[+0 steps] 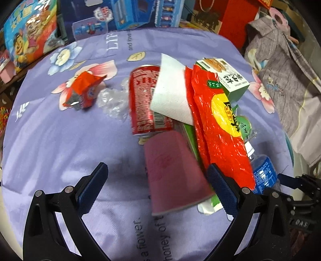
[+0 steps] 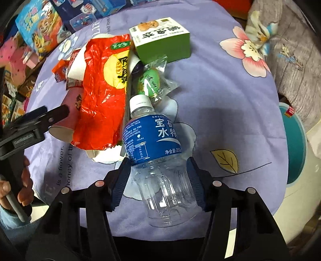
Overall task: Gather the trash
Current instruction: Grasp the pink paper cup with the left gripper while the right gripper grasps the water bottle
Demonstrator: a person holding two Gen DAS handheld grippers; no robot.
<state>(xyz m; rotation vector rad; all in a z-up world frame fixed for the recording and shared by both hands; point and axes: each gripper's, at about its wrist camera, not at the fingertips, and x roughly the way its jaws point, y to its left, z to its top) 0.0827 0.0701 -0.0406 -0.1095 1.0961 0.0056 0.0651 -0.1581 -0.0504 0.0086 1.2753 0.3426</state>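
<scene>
Trash lies on a purple flowered cloth point(image 1: 60, 140). In the left wrist view my left gripper point(image 1: 157, 180) is open, its fingers either side of a pink paper cup point(image 1: 172, 176) lying on its side. Beyond it are a red can point(image 1: 143, 100), a white paper point(image 1: 170, 92), a red snack bag point(image 1: 218, 128), a green box point(image 1: 230, 80) and a small red carton point(image 1: 84, 90). In the right wrist view my right gripper point(image 2: 158, 180) is shut on a clear plastic bottle point(image 2: 158, 160) with a blue label; the bottle also shows in the left wrist view point(image 1: 262, 172).
A green wrapped sweet point(image 2: 150, 82) lies by the bottle cap. A teal-rimmed white bin point(image 2: 297, 144) stands at the right table edge. Toy boxes point(image 1: 128, 16) and grey clothing point(image 1: 284, 80) crowd the far and right sides. Crumpled clear plastic point(image 1: 114, 100) lies left of the can.
</scene>
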